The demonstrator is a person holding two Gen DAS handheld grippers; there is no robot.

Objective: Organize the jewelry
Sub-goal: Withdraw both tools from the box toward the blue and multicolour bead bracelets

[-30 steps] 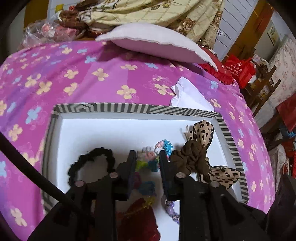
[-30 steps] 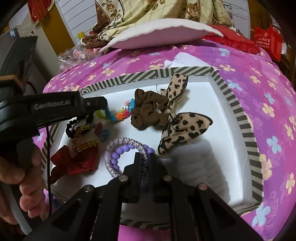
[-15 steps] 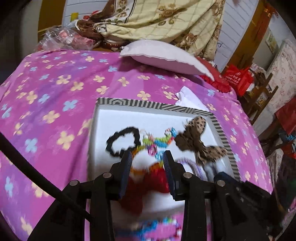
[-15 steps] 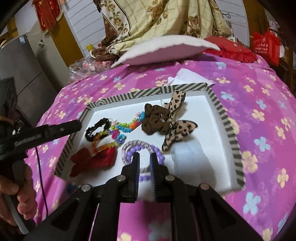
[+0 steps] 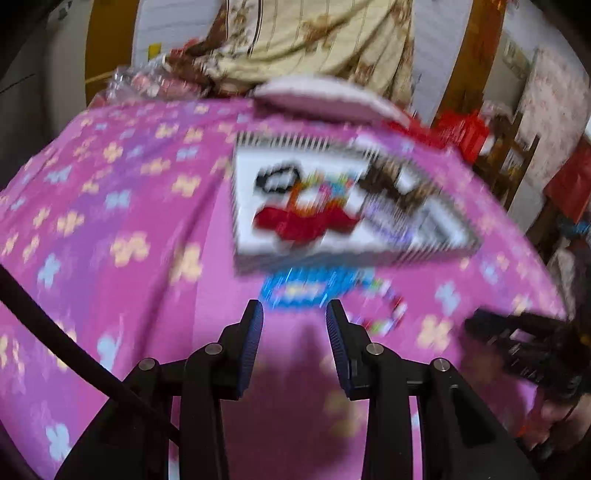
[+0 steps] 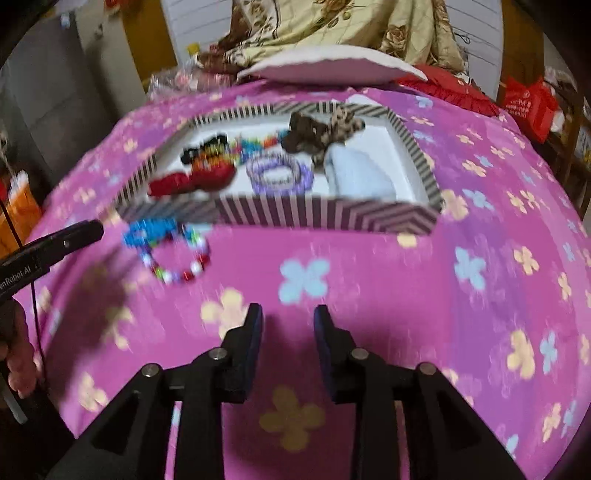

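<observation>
A striped box (image 6: 280, 216) (image 5: 369, 254) with a white floor lies on the pink flowered bedspread (image 6: 480, 295). Inside it are a red bow (image 6: 192, 181), a purple bead bracelet (image 6: 279, 175), a black scrunchie, a coloured bead string and a brown and leopard bow (image 6: 321, 131). On the bedspread in front of the box lie a blue bracelet (image 6: 147, 230) (image 5: 306, 291) and a multicoloured bead bracelet (image 6: 181, 264) (image 5: 384, 312). My left gripper (image 5: 294, 314) is open and empty just short of the blue bracelet. My right gripper (image 6: 288, 317) is opening over bare bedspread, nothing between its fingers.
A white pillow (image 6: 332, 68) and a cream floral quilt (image 6: 332, 26) lie beyond the box. Red bags (image 6: 532, 107) and wooden furniture stand at the right. The left gripper's finger (image 6: 62, 242) and a hand (image 6: 14, 354) show at the left edge of the right wrist view.
Both grippers have drawn back from over the box to the bedspread in front of it. The right gripper's jaws went from shut to apart. The two loose bracelets came into view.
</observation>
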